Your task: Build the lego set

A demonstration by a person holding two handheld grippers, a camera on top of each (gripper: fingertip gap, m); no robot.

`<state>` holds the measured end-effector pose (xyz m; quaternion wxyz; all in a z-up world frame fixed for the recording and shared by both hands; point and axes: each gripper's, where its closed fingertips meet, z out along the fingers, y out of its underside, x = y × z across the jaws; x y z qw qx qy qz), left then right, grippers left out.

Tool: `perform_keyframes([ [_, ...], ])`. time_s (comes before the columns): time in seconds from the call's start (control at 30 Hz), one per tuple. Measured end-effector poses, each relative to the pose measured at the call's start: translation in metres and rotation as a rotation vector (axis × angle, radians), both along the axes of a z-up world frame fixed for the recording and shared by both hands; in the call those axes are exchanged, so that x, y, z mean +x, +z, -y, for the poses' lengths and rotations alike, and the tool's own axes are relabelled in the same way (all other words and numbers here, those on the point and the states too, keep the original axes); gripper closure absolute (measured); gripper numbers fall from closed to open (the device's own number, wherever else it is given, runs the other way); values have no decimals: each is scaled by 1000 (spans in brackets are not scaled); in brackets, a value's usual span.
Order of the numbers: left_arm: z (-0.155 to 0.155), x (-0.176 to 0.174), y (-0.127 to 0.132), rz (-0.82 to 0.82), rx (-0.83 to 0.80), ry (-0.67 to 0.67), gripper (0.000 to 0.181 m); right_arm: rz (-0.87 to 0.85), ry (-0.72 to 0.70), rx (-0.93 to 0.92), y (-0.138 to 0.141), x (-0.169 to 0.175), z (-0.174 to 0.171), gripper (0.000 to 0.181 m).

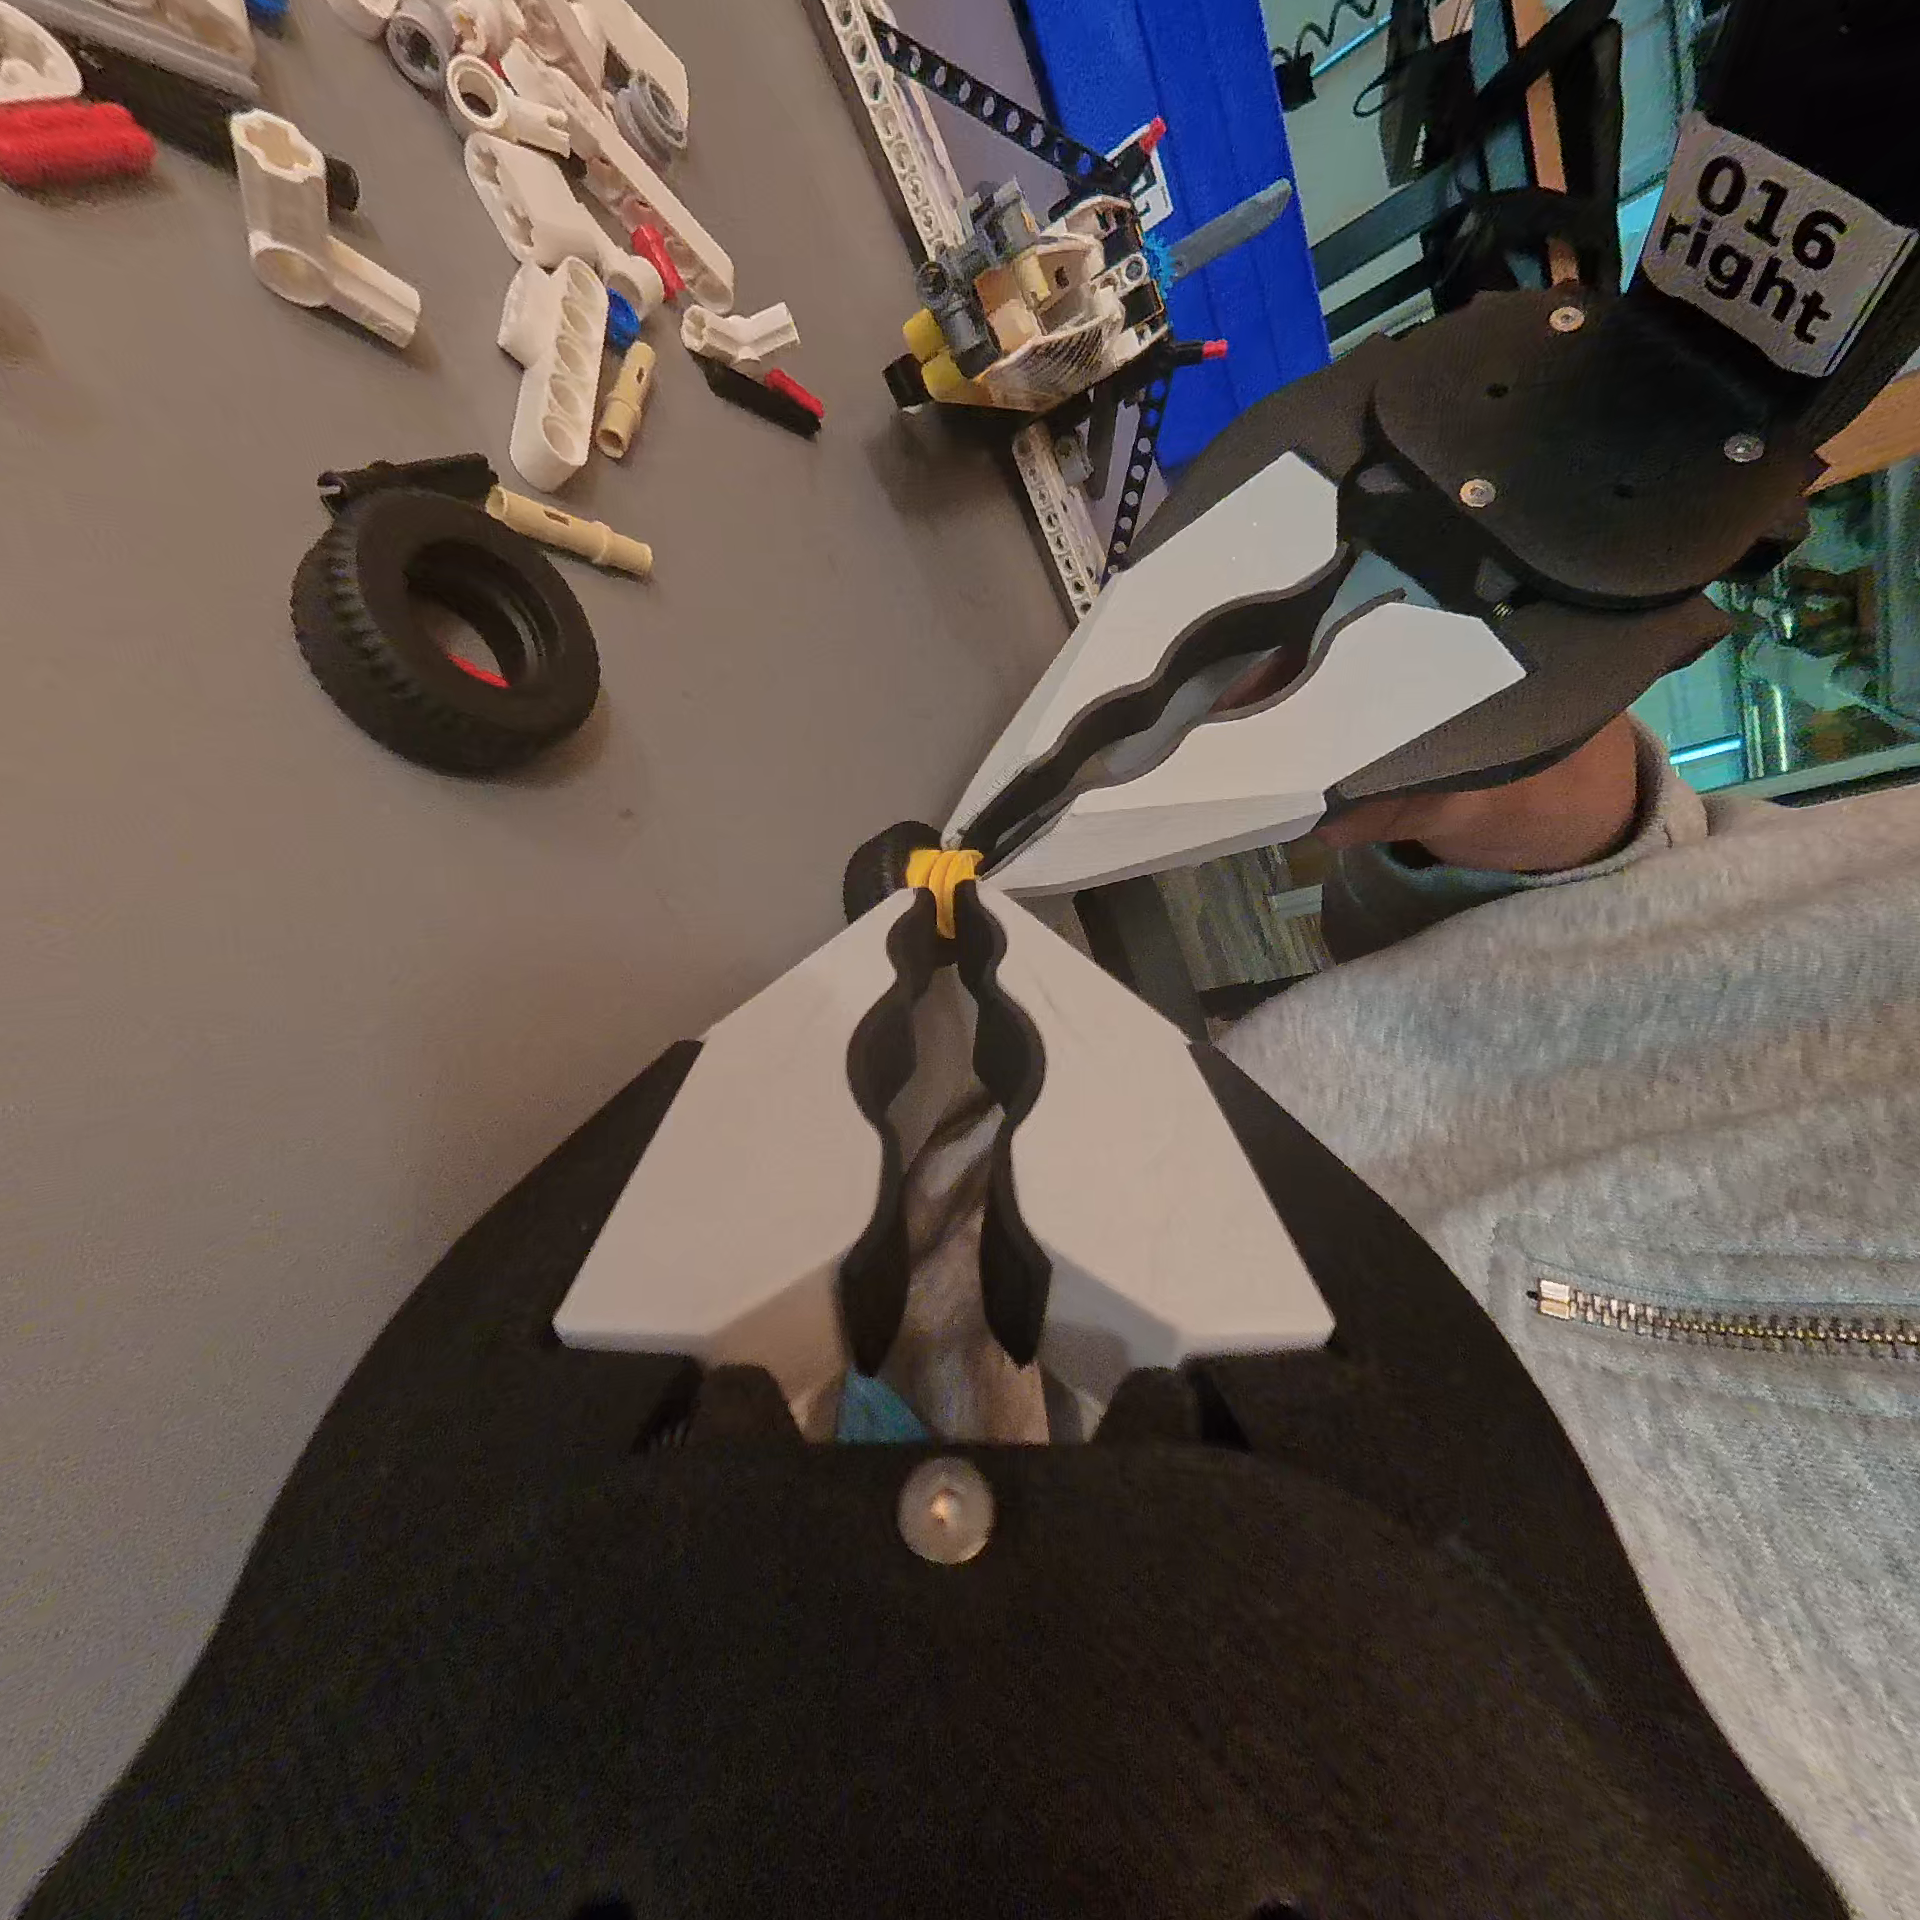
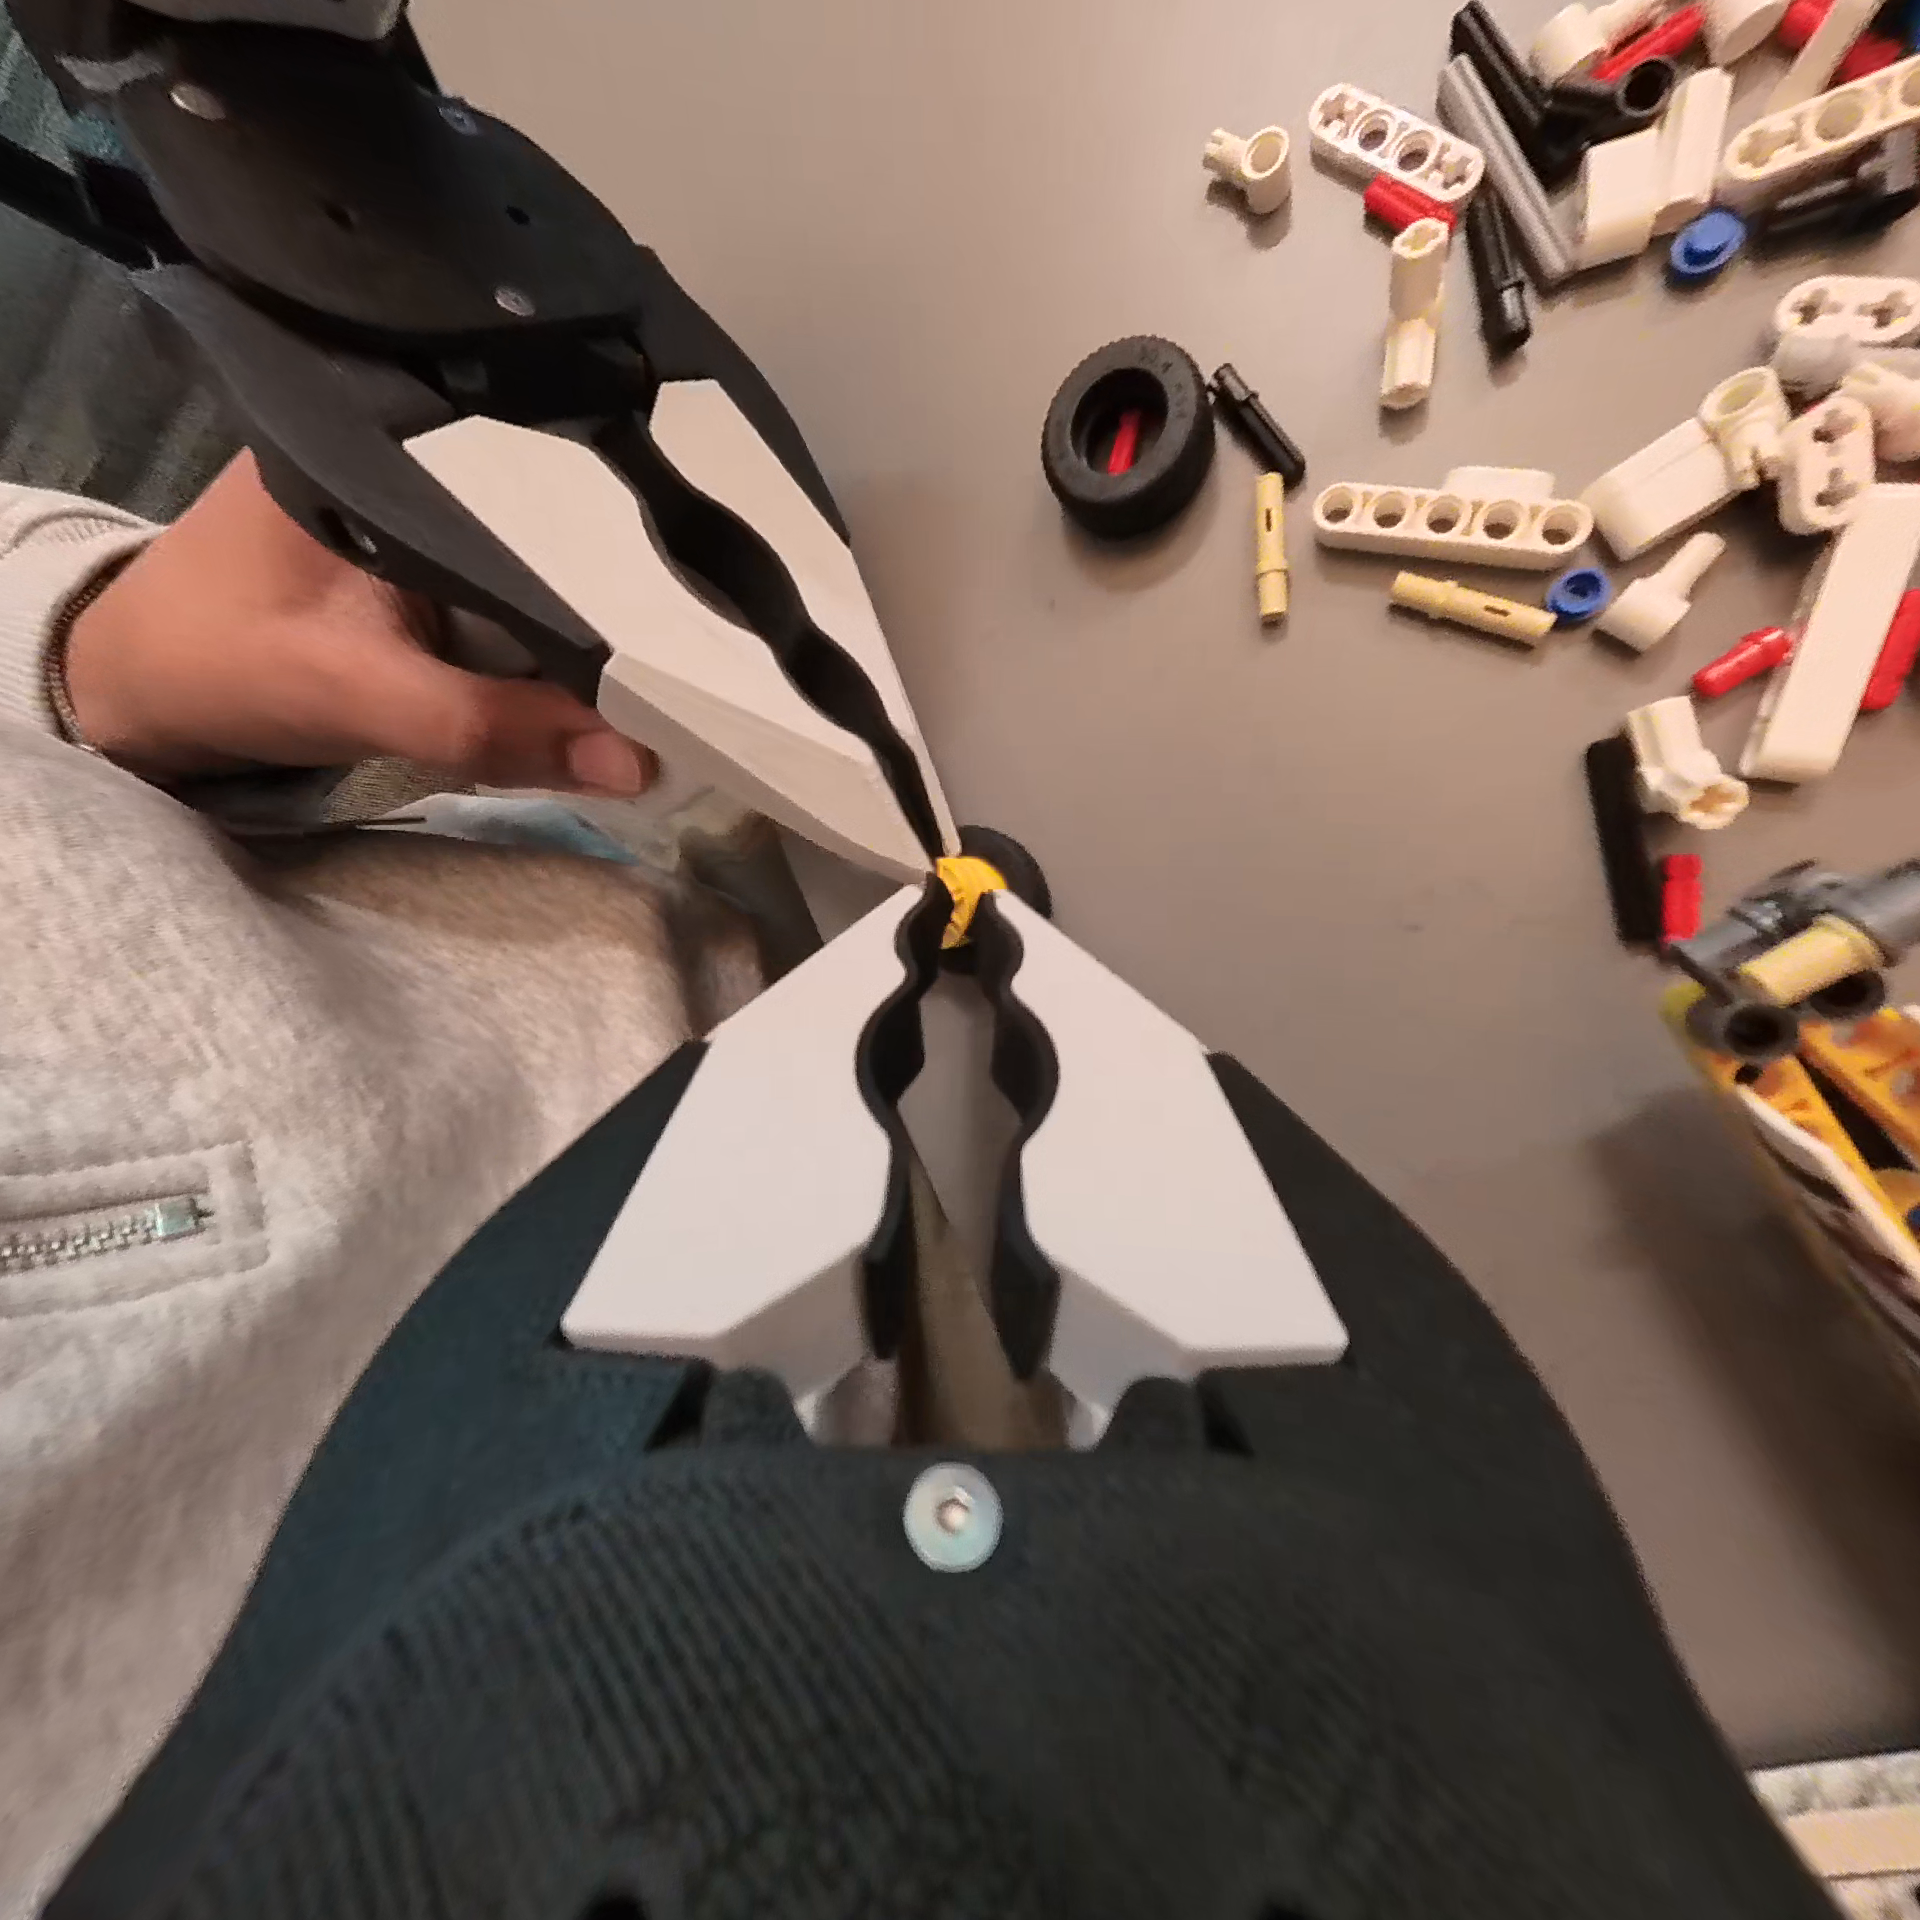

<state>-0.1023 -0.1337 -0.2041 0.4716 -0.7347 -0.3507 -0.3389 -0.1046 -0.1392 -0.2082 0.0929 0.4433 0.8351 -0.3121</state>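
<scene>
A: Your left hand-held gripper [image 1: 940, 904] has its tips pressed on a small yellow piece [image 1: 943, 878], held above the near edge of the worktop [image 1: 208, 831].

B: And your right hand-held gripper [image 2: 954, 914] pinches that same yellow piece [image 2: 962, 891] from the other side, so the two tips meet almost touching. A small black wheel [image 2: 1013, 862] sits just behind the piece; I cannot tell whether they are joined.

A: Farther out on the worktop lies a black tyre [image 1: 447, 644] with something red inside it, a tan pin [image 1: 571, 532] just beside it.

B: Past that, you have loose white beams [image 2: 1452, 516], red and black pins, and a part-built yellow and white model [image 1: 1023, 312] near the far edge.
</scene>
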Motion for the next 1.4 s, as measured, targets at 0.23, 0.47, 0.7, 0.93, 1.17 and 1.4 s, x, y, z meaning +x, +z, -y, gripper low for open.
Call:
perform_keyframes([
  [0.23, 0, -1, 0, -13, -15, -10, 181, 0, 12, -24, 0, 0, 0, 177],
  [0.47, -1, -2, 0, -30, -55, -18, 181, -25, 22, -22, -1, -1, 0, 177],
  [0.7, -1, -4, 0, -137, -181, -36, 181, -65, 32, -14, -1, -2, 0, 177],
  [0.93, -2, -4, 0, -128, -198, -32, 181, -97, 9, -57, -1, -3, 0, 177],
  [1.17, 0, -3, 0, -99, -187, -23, 181, -193, -108, -269, 22, -6, -3, 161],
  [1.4, -2, -9, 0, -123, -205, 5, 176, -235, -167, -172, -5, 6, -5, 135],
])
